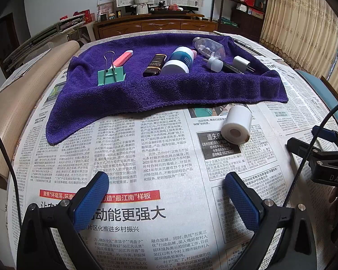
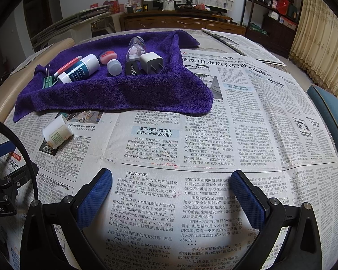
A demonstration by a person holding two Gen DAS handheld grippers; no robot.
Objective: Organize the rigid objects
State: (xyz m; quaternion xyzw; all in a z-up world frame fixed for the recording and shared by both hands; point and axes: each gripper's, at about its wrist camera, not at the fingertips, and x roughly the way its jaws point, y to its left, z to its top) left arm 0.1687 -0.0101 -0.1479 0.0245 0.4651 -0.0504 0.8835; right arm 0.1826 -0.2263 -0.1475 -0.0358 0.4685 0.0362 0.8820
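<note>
**Small hard items gathered on a purple towel, one white roll lying off it**

A crumpled purple terry towel (image 1: 133, 94) lies on the newspaper-covered bench (image 1: 124, 157) and carries most of the objects. At the towel's left end stands a green binder clip with wire handles (image 1: 111, 74), and a pink-and-white pen-shaped tube (image 1: 121, 59) leans just behind it. Toward the towel's middle lie a dark brown box with gold lettering (image 1: 155, 65) and, touching it on the right, a teal cylindrical bottle with a white cap (image 1: 179, 61). Behind that bottle a small pink item peeks out; from the right wrist view it looks like a shallow pink jar (image 2: 107, 56), though it is too small to be sure. Toward the towel's right end rest a clear plastic bottle holding white tablets (image 1: 208, 47), a small pale round-capped bottle (image 1: 214, 63), a black flat stick with white script (image 2: 131, 67) and a white wall charger plug with two prongs (image 1: 242, 64).

Off the towel, just in front of its right edge, a white plastic roll with a hollow core (image 1: 236, 124) lies on its side on the newsprint.

The left gripper (image 1: 166, 191) hovers over the bench well in front of the towel, its blue-padded fingers (image 1: 91, 202) spread wide and holding nothing. The right gripper (image 2: 172, 191) is also in front of the towel, fingers (image 2: 250, 198) likewise wide apart and empty.
</note>
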